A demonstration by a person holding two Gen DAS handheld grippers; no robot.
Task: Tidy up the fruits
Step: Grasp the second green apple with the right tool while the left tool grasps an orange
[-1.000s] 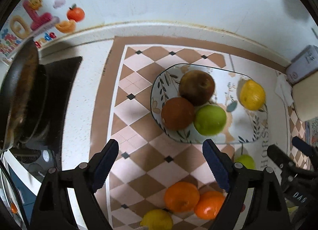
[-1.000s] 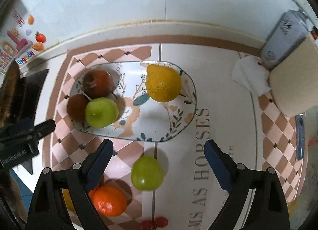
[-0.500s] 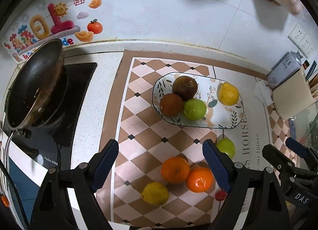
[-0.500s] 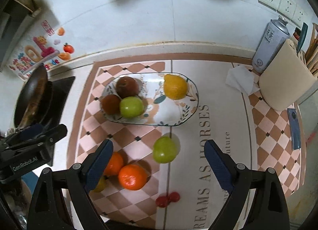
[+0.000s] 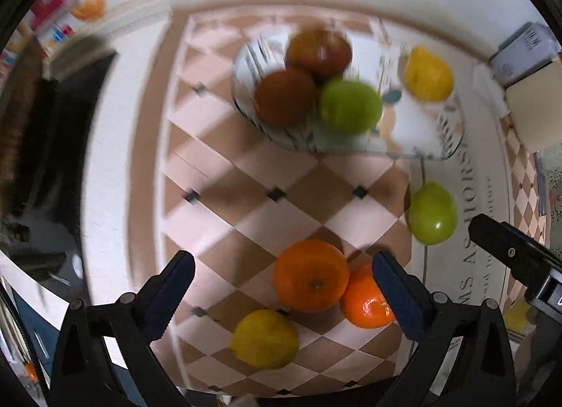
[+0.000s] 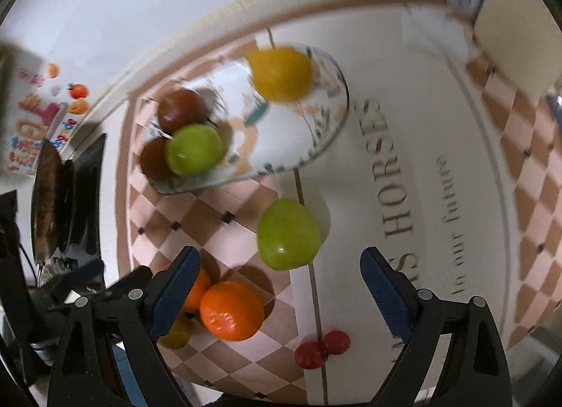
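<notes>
1. Two grippers hang over the counter mat, both with jaws wide apart and nothing between the pads; the left gripper (image 5: 281, 287) has just been opening its jaws further, and it points straight down.
2. The nearer orange (image 5: 311, 275) lies directly in the left gripper's gap, closer to the right-side pad than the left. It is round, so no long axis dictates the approach.
3. A second orange (image 5: 367, 298) touches the first and sits partly behind the left gripper's right-side finger, so it is the likeliest thing to be knocked or caught when the jaws come down.
4. A yellow lemon (image 5: 265, 338) lies just below the first orange, also within the gap but lower in the view.
5. The right gripper (image 6: 281, 284) has the loose green apple (image 6: 288, 233) just ahead of its open jaws, roughly centred; the left gripper is nearer the oranges, the right nearer this apple.
6. The patterned plate (image 5: 246, 105) lies well beyond, already carrying two dark red fruits, a green apple and a lemon, with bare space in its middle.
7. Two small red fruits (image 6: 321, 347) rest near the right gripper, beside the mat's lettering, clear of either path.
</notes>
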